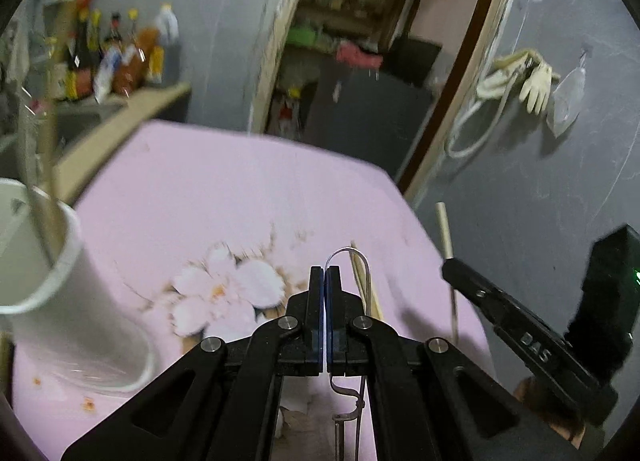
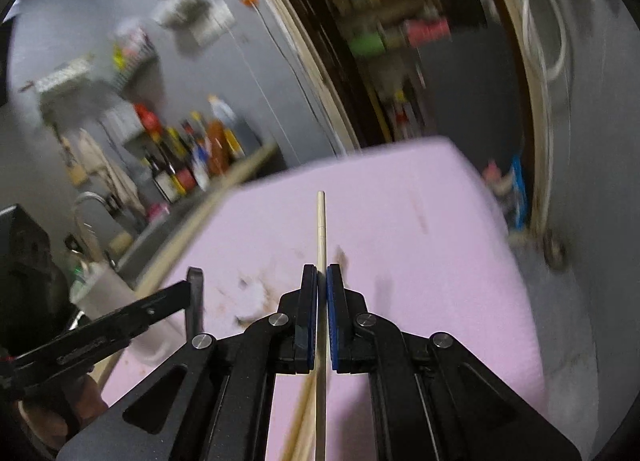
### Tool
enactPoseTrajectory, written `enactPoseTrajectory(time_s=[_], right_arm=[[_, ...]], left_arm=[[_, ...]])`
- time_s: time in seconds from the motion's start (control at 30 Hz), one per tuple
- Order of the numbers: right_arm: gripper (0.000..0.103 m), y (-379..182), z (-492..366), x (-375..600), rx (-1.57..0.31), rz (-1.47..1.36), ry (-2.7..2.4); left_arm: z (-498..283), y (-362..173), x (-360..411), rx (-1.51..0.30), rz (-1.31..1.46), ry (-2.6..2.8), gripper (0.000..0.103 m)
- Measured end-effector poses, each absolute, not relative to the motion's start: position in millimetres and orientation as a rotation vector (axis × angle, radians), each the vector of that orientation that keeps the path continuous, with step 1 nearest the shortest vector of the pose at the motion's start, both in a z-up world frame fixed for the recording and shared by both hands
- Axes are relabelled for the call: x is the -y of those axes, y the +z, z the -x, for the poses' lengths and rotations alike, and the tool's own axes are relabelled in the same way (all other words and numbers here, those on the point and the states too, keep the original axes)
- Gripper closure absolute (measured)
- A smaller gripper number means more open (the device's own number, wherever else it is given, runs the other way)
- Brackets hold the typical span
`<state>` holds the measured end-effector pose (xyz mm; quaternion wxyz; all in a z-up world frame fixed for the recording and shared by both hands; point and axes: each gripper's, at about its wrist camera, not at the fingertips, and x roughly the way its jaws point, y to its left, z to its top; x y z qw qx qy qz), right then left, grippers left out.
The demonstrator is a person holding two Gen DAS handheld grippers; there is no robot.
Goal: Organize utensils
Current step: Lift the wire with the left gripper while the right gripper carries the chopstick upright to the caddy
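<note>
1. Our right gripper (image 2: 322, 281) is clamped tight on a pale chopstick (image 2: 321, 229) that runs between the blue pads and pokes out ahead of them; a 2nd wooden stick seems to hang below the jaws, though blur keeps us from saying whether it is also gripped.
2. Our left gripper (image 1: 324, 281) is closed on a thin wire utensil (image 1: 352, 257), its loop curling out just past the fingertips and its stem passing back under the jaws.
3. The white cup (image 1: 60, 281) stands on the pink table (image 1: 200, 181) at the left in the left wrist view, already holding a few sticks, so we judge it the place for both items.
4. For the carry, we keep both grips firm and the chopstick pointing steadily, since a long thin piece can pivot between the pads.
5. We bring 1 gripper to the cup at a time, so the 2 do not crowd each other over the rim.
6. We tip each item near upright over the opening and release only once its lower end is inside, so the light cup does not get knocked over.
</note>
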<state>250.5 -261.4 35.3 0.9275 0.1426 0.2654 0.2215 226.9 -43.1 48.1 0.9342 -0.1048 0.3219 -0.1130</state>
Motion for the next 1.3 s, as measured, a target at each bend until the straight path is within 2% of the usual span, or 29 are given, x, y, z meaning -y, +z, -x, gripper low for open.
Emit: enactPoseTrajectory(time_s=[0.23,0.57,0.97,1.3], right_arm=[[0.1,68.3,-217.9,240.5,-0.267,-0.234,0.429],[0.1,116.9,-189.8,202.0,0.043,-0.203,0.446],[0.1,142.4,-193.0,131.5,0.12,-0.257,0.592],[0.1,132.2,-197.5,80.7,0.153,-0.302,0.662]], left_arm=[[-196.9,82.7,40.2,-0.438,0.198,-0.162,0.103],[-168.0,138.9,0.4,-0.247,0.2,-0.106,0.103],[-140.6,195.0,-115.4,-0.098,0.237,0.076,0.103],[-153.7,171.1,-189.9,-0.09,0.254,0.255,0.103]])
